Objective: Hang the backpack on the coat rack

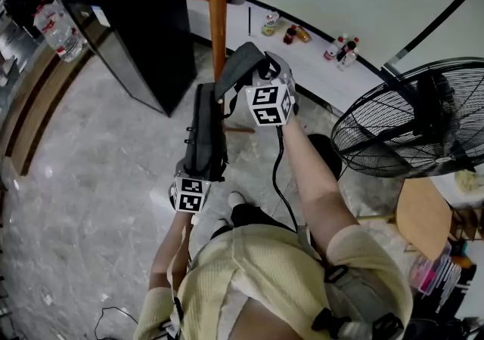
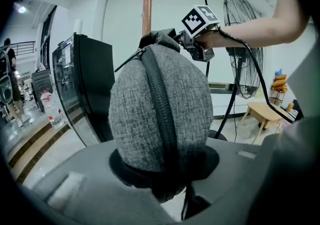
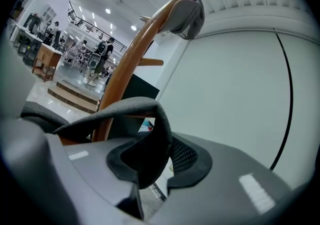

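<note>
A grey backpack [image 1: 206,131] hangs upright against the wooden coat rack pole [image 1: 218,6]. Its dark shoulder strap [image 1: 238,66] runs up and right to my right gripper [image 1: 265,68]. In the right gripper view the strap [image 3: 125,106] arches over a brown peg and lies loose between the jaws of that gripper [image 3: 150,169], which stand wide. My left gripper [image 1: 201,174] is under the bag. In the left gripper view the backpack's [image 2: 160,104] dark bottom sits between the parted jaws of that gripper [image 2: 167,189], with the pole [image 2: 146,4] behind it.
A black cabinet [image 1: 144,29] stands left of the rack. A large floor fan [image 1: 412,123] and a small wooden stool [image 1: 423,217] are on the right. Bottles [image 1: 340,50] line the wall ledge. A grey cap [image 3: 187,16] hangs on a top peg.
</note>
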`<state>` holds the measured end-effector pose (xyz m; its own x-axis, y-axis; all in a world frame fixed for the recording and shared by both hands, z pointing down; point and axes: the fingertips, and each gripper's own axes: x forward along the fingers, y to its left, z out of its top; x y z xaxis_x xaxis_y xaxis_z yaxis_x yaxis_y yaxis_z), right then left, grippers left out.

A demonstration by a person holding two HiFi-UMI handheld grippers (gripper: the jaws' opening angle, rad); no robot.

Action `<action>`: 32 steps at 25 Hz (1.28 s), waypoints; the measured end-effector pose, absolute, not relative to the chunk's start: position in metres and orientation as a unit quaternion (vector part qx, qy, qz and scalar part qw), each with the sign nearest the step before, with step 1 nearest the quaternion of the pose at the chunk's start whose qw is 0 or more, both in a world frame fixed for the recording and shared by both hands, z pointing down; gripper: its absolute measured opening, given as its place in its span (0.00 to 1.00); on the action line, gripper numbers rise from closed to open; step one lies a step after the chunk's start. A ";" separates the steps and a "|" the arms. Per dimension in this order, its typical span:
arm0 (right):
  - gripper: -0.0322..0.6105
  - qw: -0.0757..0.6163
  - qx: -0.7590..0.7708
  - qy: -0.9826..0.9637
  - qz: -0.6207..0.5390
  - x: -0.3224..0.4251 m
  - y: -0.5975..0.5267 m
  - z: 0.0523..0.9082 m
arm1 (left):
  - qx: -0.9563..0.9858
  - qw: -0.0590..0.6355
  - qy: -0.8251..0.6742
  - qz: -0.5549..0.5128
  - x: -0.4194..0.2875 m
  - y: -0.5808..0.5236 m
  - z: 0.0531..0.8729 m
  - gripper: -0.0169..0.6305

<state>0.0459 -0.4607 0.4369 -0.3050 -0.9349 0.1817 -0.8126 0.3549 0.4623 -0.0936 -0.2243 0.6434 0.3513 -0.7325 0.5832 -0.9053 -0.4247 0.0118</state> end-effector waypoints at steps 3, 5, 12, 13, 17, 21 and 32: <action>0.22 0.213 0.555 -0.793 -0.134 0.049 -0.459 0.440 | 0.803 0.175 -0.506 0.260 -0.095 -0.222 0.650 0.23; 0.23 0.213 0.557 -0.791 -0.133 0.049 -0.459 0.440 | 0.804 0.175 -0.506 0.259 -0.095 -0.222 0.650 0.23; 0.24 0.210 0.567 -0.786 -0.129 0.053 -0.457 0.438 | 0.799 0.175 -0.509 0.266 -0.101 -0.223 0.652 0.26; 0.24 0.210 0.568 -0.785 -0.128 0.053 -0.457 0.438 | 0.798 0.177 -0.510 0.269 -0.102 -0.222 0.652 0.27; 0.25 0.209 0.570 -0.784 -0.127 0.055 -0.455 0.437 | 0.792 0.184 -0.512 0.276 -0.105 -0.220 0.654 0.28; 0.25 0.208 0.573 -0.783 -0.127 0.055 -0.454 0.436 | 0.793 0.179 -0.514 0.274 -0.106 -0.222 0.654 0.29; 0.26 0.210 0.580 -0.777 -0.125 0.060 -0.447 0.437 | 0.789 0.174 -0.520 0.277 -0.111 -0.221 0.657 0.33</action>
